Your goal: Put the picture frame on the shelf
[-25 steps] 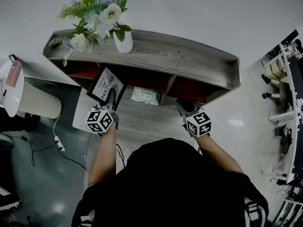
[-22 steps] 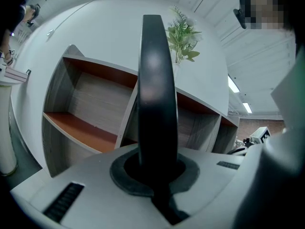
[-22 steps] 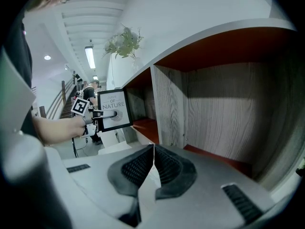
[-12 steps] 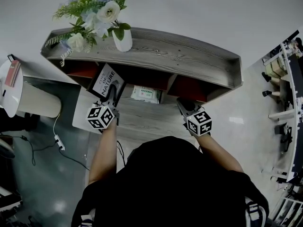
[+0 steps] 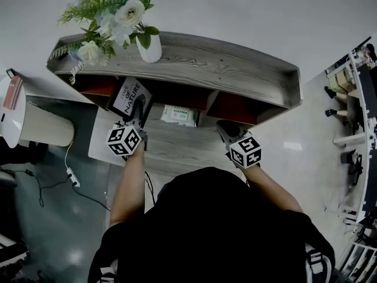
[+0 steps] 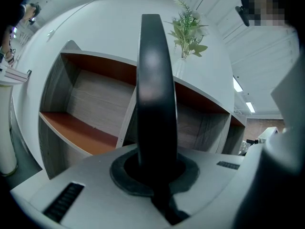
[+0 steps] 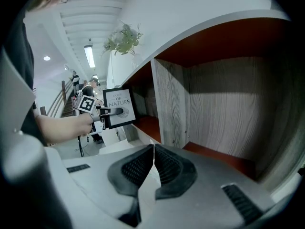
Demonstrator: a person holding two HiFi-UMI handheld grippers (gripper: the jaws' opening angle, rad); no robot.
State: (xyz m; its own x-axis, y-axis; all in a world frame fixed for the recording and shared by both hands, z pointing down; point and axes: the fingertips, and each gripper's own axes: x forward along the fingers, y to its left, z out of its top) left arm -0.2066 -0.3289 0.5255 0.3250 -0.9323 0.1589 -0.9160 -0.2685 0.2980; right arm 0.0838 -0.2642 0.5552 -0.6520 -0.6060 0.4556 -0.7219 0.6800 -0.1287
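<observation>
The picture frame is black with a white print that reads NATURE. My left gripper is shut on its lower edge and holds it upright at the mouth of the shelf's left compartment. In the left gripper view the frame shows edge-on between the jaws. My right gripper is shut on nothing, in front of the right compartment. From the right gripper view the frame and left gripper appear at the left. The right gripper shows closed pads.
The grey wooden shelf top carries a white vase of flowers. A white pack lies on the lower ledge in front of the middle compartment. A round white stand is at the left, with a cable on the floor.
My left gripper has carried the frame a little forward toward the shelf's left compartment. The right gripper has stayed about where it was.
</observation>
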